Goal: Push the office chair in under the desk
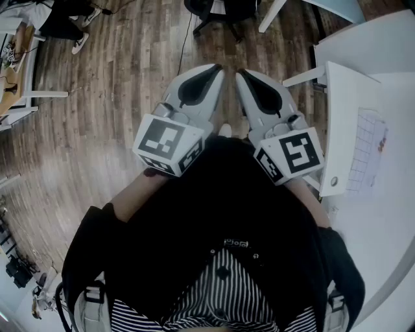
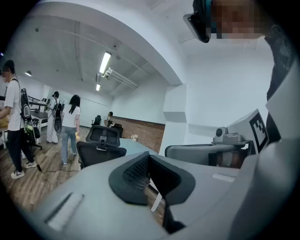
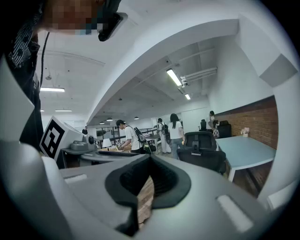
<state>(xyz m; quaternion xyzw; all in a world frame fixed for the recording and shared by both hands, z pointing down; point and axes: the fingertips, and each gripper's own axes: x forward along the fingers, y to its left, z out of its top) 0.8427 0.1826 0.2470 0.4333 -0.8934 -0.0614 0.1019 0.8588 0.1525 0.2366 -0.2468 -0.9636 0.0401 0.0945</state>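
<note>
Head view puts my left tongs [image 1: 214,69] and right tongs [image 1: 242,75] side by side over the wooden floor [image 1: 110,97], well short of the table [image 1: 337,8]. Both are pinched fully together with nothing between the pads, and each gripper view confirms it. The office chair [image 1: 217,11] stands just beside the table's near end, its back toward me, and its seat looks to be out from under the top. I'd judge nothing is done yet: I have to close in on the table, set the tongs against the backrest and push.
</note>
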